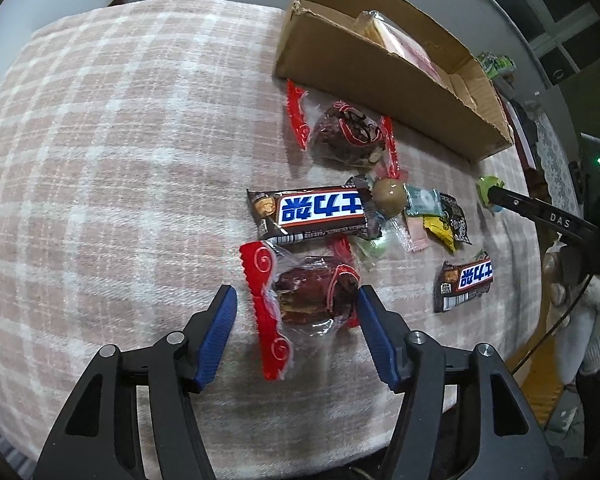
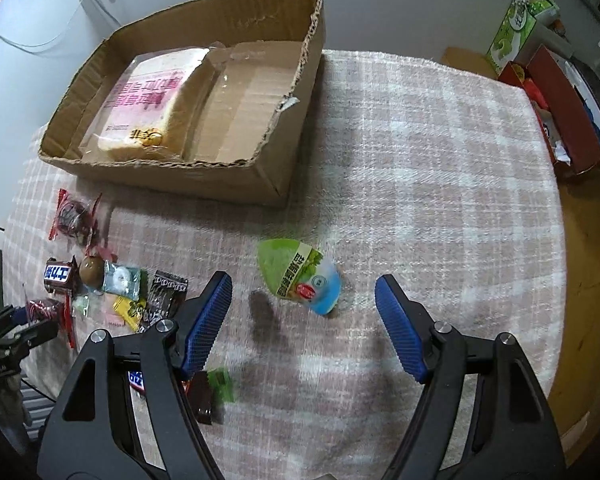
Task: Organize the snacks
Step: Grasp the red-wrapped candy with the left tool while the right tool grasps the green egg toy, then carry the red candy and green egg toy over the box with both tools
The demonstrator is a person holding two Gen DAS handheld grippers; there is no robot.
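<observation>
plaid cloth (image 1: 120, 160) | 1 box (image 2: 228, 184) | 2 chocolate bars (image 1: 312, 216) | left tongs (image 1: 296, 300) open astride date candy (image 1: 312, 296) | right tongs (image 2: 304, 292) wide, empty

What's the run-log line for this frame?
left gripper: open, straddling red-wrapped date snack | right gripper: open over green cup | cardboard box: bread pack inside

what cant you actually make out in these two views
- Right wrist view: the chocolate bar by the left finger is mostly hidden behind that gripper's frame.
- Left wrist view: the bread pack in the cardboard box is largely hidden by the near wall.
- Both views: print on the small candy wrappers is too small to read.
- Right wrist view: the left gripper is cut off by the edge.
</observation>
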